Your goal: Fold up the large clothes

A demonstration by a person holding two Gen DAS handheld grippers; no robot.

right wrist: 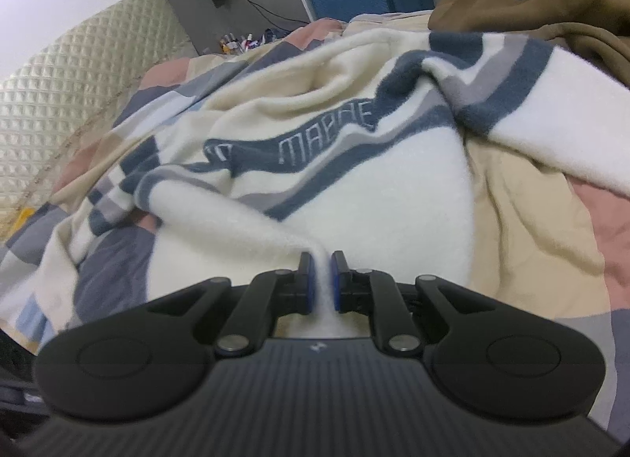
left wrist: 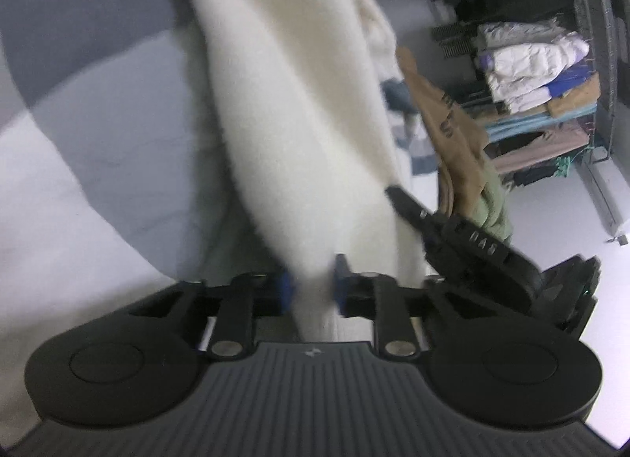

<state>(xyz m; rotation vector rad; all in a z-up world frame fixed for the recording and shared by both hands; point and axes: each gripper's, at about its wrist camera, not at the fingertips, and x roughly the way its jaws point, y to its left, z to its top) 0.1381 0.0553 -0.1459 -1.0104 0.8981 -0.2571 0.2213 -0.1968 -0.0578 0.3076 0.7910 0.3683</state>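
A large cream fleece garment [right wrist: 354, 197] with dark blue and grey stripes and lettering lies crumpled on the bed. My right gripper [right wrist: 321, 280] is shut on a pinched fold of its white fabric. In the left wrist view the same cream garment [left wrist: 299, 102] hangs stretched and blurred, and my left gripper [left wrist: 313, 284] is shut on its lower edge. The right gripper's black body [left wrist: 464, 244] shows beside it at the right.
A patchwork bedspread [right wrist: 523, 213] covers the bed. A brown hoodie [right wrist: 531, 0] lies at the upper right, also seen in the left wrist view [left wrist: 445, 118]. A rack with stacked folded clothes [left wrist: 535, 75] stands at the right. A quilted headboard [right wrist: 59, 102] is at the left.
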